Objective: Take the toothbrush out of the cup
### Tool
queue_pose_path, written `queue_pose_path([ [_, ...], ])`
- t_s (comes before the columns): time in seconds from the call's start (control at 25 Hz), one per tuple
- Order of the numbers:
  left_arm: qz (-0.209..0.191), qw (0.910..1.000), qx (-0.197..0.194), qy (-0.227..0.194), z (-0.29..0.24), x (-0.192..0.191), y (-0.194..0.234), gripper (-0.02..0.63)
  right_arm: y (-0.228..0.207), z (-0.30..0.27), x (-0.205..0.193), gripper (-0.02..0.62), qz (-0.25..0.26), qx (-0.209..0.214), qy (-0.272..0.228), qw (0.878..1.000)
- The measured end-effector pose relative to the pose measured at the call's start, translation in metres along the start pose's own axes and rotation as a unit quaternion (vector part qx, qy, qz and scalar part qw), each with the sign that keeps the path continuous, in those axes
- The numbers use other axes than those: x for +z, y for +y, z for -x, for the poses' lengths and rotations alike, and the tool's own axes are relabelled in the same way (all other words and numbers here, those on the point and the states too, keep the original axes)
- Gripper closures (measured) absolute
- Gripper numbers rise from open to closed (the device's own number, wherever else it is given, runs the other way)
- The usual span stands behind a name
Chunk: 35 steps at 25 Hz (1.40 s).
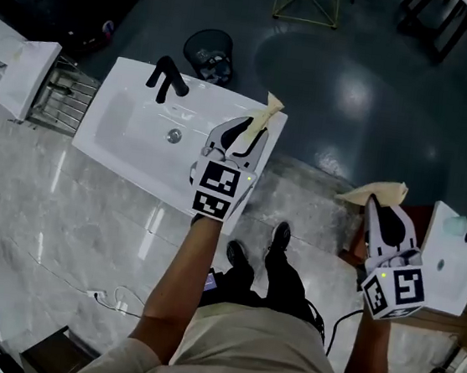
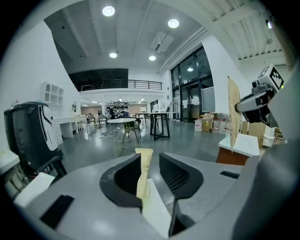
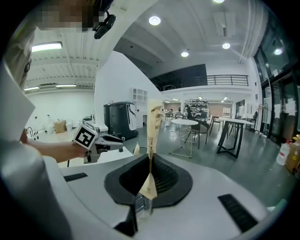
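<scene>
Head view looked steeply down on a dark glossy floor that met a pale marble floor. A large white rectangular sink basin with a black faucet stood across that seam. A smaller white basin unit stood at the right edge. A black round waste bin sat just beyond the large basin. The person stood between the two basins in black shoes, one arm stretched toward each.

The left gripper was held over the near right corner of the large basin. In the left gripper view its jaws stood apart. A short tan paper piece stood upright between them, leaning on the left pad and clear of the right one.

The right gripper was held just left of the smaller basin unit. The right gripper view showed its jaws closed together on the lower end of a long tan printed paper strip, which rose upright from the pinch.

Where the toothbrush and the cup were, no view let me tell.
</scene>
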<state>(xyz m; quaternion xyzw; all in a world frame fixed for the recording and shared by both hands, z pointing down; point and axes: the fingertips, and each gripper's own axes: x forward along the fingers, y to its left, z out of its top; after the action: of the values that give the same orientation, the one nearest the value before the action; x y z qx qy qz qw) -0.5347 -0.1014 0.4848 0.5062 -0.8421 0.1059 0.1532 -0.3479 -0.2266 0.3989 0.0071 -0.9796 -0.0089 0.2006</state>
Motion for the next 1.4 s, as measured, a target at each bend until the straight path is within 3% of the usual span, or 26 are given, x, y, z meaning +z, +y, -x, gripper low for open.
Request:
queue_pose_path([
  [0.72,-0.031,0.9963,0.027,0.076,-0.109,-0.075,0.011,0.480,-0.049,-0.074,-0.067,0.577,-0.033,0.032,0.055,0.997],
  [0.96,-0.028,0.9949,0.057,0.079,-0.118,-0.082,0.023,0.482,-0.062,-0.084,-0.080,0.577,-0.042,0.033,0.067,0.996],
  [1.08,-0.025,0.9937,0.073,0.082,-0.113,-0.083,0.031,0.524,-0.063,-0.085,-0.087,0.577,-0.043,0.030,0.071,0.996],
  [1.12,-0.025,0.9936,0.075,0.081,-0.111,-0.083,0.032,0.549,-0.063,-0.085,-0.088,0.577,-0.043,0.030,0.072,0.996],
  [1.4,-0.023,0.9946,0.079,0.063,-0.095,-0.071,0.032,0.568,-0.055,-0.079,-0.083,0.577,-0.041,0.030,0.065,0.997],
])
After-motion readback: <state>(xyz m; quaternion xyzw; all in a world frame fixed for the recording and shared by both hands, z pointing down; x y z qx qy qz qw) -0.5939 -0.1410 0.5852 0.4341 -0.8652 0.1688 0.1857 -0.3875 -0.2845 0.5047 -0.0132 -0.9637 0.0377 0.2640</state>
